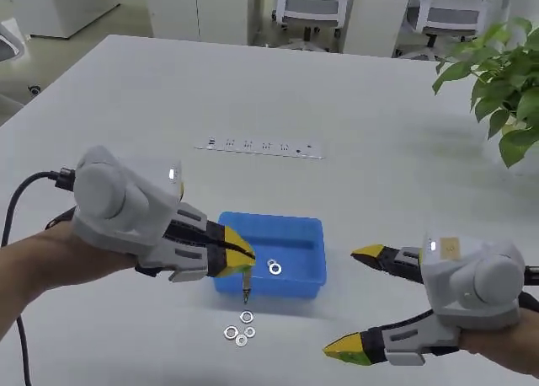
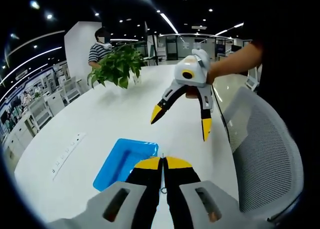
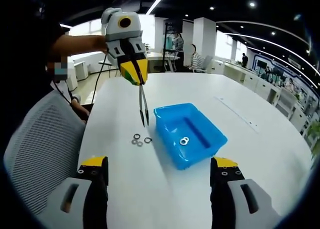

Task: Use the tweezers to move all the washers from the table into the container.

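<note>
My left gripper (image 1: pixel 245 253) is shut on thin metal tweezers (image 1: pixel 246 286) that point down just in front of the blue container (image 1: pixel 295 226). The tweezer tips hang a little above several small washers (image 1: pixel 241 329) lying on the white table. A washer (image 1: pixel 274 268) lies inside the container. The right gripper view has the left gripper (image 3: pixel 134 71), the tweezers (image 3: pixel 143 106), the table washers (image 3: pixel 140 139) and the container (image 3: pixel 165 114) with its washer (image 3: pixel 184 140). My right gripper (image 1: pixel 360 300) stands open and holds nothing, to the right of the container; it appears again in the left gripper view (image 2: pixel 181 125).
A power strip (image 1: pixel 259 147) is set into the table beyond the container. A potted plant (image 1: pixel 505 83) stands at the far right edge. Office chairs (image 1: pixel 312 7) line the far side. A chair (image 3: pixel 45 149) sits close by the table's near edge.
</note>
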The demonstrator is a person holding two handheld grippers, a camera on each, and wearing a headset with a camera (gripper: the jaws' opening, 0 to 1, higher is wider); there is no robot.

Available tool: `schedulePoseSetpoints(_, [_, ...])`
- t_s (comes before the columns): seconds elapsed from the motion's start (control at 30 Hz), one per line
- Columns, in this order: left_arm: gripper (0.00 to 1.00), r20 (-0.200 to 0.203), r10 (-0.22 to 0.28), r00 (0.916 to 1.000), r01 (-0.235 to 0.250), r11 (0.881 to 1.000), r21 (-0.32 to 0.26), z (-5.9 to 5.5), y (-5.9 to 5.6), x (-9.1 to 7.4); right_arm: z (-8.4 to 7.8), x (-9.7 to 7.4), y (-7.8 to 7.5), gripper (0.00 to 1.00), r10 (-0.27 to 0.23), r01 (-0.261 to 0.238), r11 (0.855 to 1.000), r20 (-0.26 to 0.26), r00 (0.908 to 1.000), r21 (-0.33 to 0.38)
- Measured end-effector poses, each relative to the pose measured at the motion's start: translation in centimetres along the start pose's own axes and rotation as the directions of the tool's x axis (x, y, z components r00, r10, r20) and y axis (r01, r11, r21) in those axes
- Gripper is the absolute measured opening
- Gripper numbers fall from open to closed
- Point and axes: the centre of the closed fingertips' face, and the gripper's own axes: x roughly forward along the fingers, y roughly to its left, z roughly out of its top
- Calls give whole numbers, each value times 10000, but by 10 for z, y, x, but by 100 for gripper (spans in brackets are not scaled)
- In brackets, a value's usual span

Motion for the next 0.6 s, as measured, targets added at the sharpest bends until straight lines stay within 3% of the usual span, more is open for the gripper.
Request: schedulePoseSetpoints(0.6, [5, -177, -277, 9995, 279, 9996, 88, -15, -8, 10, 3, 3, 12, 79, 379, -378, 9990, 73, 9993, -243])
